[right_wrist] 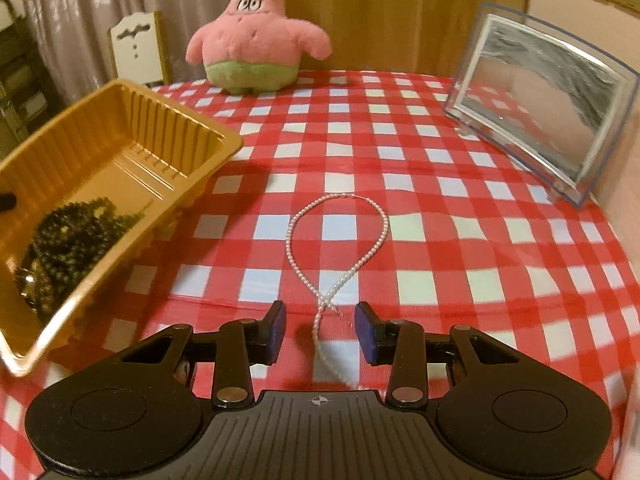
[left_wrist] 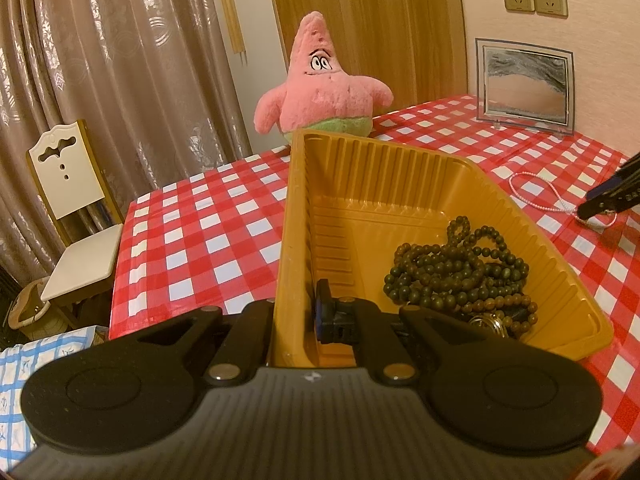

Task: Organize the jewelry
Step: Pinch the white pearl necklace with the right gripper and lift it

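Tray: golden plastic, ribbed walls, one tray [left_wrist: 400,168] seen on the checked cloth [left_wrist: 192,232]; its long axis is seen running away from the left camera toward the plush [left_wrist: 320,84].
Left claw: the left claw [left_wrist: 296,316] is closed tight on the tray's near left wall, one pad inside the tray and the other outside.
Dark beads: one tangled heap of dark beads [left_wrist: 452,276] is seen in the near right part of the tray; separate strands cannot be counted, and something metallic is glimpsed at its near edge.
Pearls: one strand of pearls [right_wrist: 336,248] is laid on the cloth, outside the tray and to its right in the right wrist view.
Pearls, axis: the strand is drawn into a long loop whose rounded end points away toward the plush; its two sides cross near the right claw and both tails run back under it.
Right claw: the right claw [right_wrist: 320,332] is held part open, low over the crossing, with the strand lying between the pads and touched by neither.
Frame: one clear frame [right_wrist: 540,100] is stood at the far right of the cloth, well apart from the pearls.
Plush: one pink plush is stood at the far edge.
Chair: one white chair [left_wrist: 68,200] is seen beside the table.
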Demonstrator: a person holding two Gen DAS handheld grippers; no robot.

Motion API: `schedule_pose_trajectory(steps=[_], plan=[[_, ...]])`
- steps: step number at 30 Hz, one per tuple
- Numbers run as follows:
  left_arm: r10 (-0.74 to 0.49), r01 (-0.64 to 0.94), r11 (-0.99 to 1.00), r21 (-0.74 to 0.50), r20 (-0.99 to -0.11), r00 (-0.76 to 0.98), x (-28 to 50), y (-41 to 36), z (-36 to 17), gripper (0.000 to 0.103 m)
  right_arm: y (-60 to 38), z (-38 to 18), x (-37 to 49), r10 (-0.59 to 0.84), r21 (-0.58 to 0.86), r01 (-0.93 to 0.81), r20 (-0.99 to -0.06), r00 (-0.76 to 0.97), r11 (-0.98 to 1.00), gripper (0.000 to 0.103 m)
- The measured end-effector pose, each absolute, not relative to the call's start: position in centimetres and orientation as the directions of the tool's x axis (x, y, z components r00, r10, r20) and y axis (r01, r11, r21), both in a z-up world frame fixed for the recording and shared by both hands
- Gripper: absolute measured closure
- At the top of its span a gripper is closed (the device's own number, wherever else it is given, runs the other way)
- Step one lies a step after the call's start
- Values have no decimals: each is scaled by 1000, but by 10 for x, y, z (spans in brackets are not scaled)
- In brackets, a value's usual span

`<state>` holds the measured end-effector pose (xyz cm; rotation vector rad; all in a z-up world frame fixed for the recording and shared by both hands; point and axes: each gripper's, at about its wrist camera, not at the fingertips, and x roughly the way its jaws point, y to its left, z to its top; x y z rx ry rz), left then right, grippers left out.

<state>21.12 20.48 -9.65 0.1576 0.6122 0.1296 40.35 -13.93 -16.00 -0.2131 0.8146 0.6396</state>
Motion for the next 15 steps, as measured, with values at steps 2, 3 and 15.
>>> schedule_pose_trajectory(steps=[2,3,15], plan=[[167,-74,980,185,-562,810,211,205,-98,99,-136,-164,410,453,54,-620,-732,509,783,64],[167,-73,980,186,-563,809,211,205,-98,99,-134,-165,413,455,50,-627,-732,506,778,64],[167,-71,980,187,-566,808,210,206,-99,99,-133,-171,415,458,9,-686,-751,476,727,101]])
